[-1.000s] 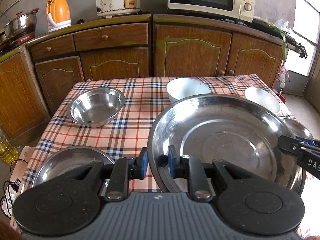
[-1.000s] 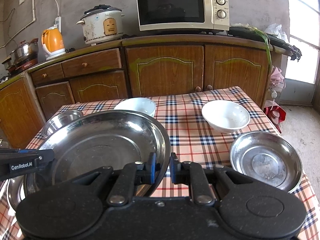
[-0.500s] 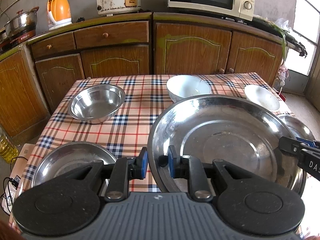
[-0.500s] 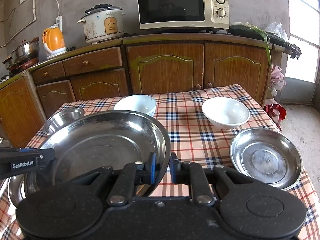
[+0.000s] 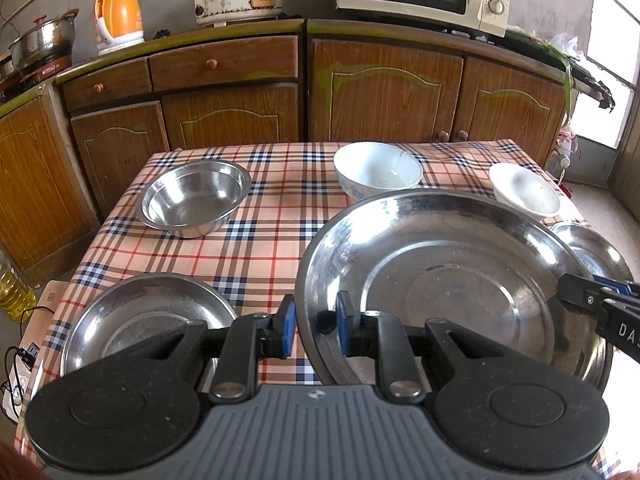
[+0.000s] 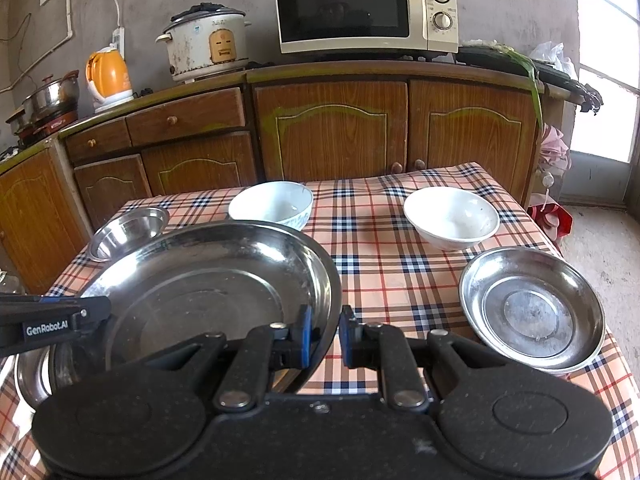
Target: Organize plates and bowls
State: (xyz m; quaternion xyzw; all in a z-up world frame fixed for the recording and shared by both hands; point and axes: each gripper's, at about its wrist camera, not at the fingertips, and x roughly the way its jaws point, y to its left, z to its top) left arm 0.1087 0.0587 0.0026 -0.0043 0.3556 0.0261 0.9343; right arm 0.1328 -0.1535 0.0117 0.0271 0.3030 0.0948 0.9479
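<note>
Left gripper (image 5: 314, 322) and right gripper (image 6: 324, 334) each pinch opposite rims of the large round stainless-steel plate (image 5: 452, 280) in their jaws, holding it above the plaid-clothed counter (image 5: 264, 248). Small steel plates (image 6: 532, 310) flank it. Farther: steel bowl (image 5: 194, 198), two white ceramic bowls (image 6: 452, 218).

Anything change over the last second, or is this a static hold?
Essentially static. Left gripper and right gripper stay clamped on opposite rims of the large steel plate, held above the table. The views shift only slightly; no dish moved, nothing was grasped or released.
</note>
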